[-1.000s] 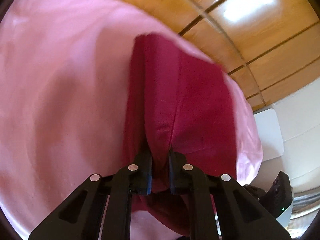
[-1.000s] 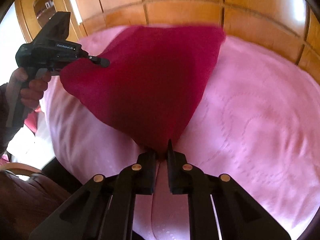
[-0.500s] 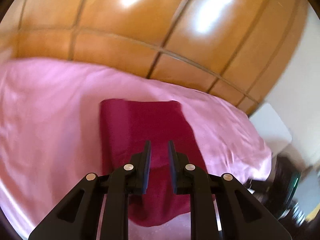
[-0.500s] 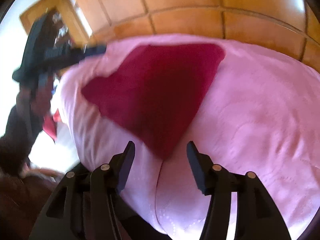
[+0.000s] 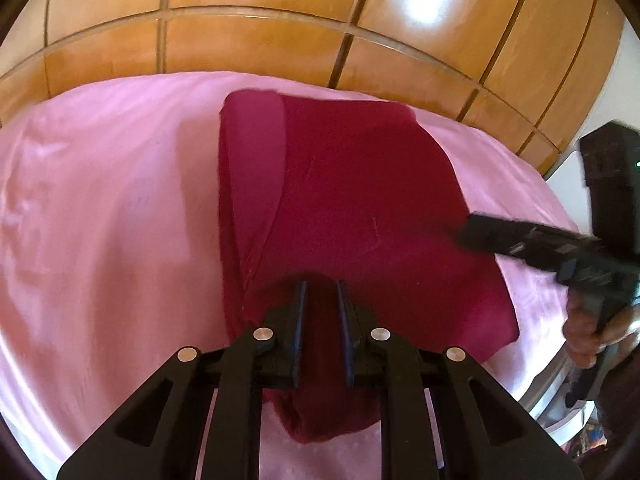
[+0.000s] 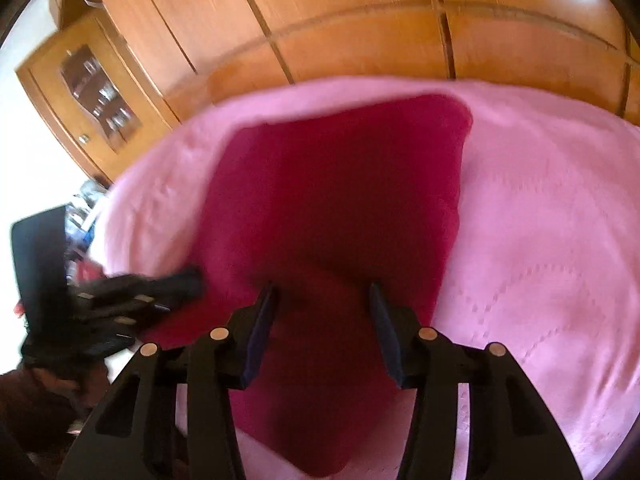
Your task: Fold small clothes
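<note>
Readable text: none in either view.
Labels, brands: none legible.
Numbers, signs: none legible; motion blur smears small details.

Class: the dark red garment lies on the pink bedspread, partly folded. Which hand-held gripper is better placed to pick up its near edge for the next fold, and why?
Probably the left hand-held gripper: its narrow jaws already straddle a raised fold at the garment's near edge. The right hand-held gripper hovers wide open over flat cloth.
</note>
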The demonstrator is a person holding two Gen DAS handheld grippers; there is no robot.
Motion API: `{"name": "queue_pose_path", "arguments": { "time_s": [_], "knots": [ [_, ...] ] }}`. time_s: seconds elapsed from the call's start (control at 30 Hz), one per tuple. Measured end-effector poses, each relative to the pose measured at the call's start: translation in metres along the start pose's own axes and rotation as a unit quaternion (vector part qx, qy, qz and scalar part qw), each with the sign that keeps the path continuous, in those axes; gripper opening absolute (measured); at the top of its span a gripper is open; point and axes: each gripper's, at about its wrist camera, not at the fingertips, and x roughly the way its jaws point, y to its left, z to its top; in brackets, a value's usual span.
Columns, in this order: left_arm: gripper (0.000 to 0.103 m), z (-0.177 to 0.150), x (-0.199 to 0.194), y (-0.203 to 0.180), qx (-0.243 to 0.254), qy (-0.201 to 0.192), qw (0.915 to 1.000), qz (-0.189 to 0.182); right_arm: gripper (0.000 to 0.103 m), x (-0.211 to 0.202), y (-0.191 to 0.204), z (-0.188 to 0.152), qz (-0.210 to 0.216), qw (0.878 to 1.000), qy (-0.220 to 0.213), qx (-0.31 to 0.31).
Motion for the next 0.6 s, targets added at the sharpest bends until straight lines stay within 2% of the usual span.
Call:
{"name": "queue_pose_path", "arguments": {
  "time_s": [0.1,0.2,0.3,0.47,0.53,0.6],
  "knots": [
    [0.015,-0.001,-0.011,-0.001,-0.007,-0.01,0.9999,0.002,0.049,-0.005,-0.012,0.001,0.017,0.999,-0.01,0.026],
    [0.015,0.003,-0.025,-0.013,0.014,-0.037,0.9989,0.026,0.049,-0.015,-0.01,0.004,0.006,1.0,-0.011,0.017],
    [0.015,0.008,-0.034,-0.022,0.035,-0.06,0.9963,0.052,0.055,-0.03,-0.004,0.008,0.0,1.0,-0.02,0.008],
    [0.015,0.01,-0.037,-0.025,0.046,-0.069,0.9946,0.062,0.061,-0.042,-0.001,0.028,-0.003,0.999,-0.048,0.003],
    [0.015,0.013,-0.035,-0.026,0.046,-0.068,0.9945,0.064,0.068,-0.039,0.0,0.041,-0.011,0.999,-0.053,0.006],
    [0.015,0.015,-0.032,-0.026,0.05,-0.068,0.9941,0.069,0.069,-0.033,-0.003,0.054,-0.018,0.998,-0.055,0.012]
  ]
}}
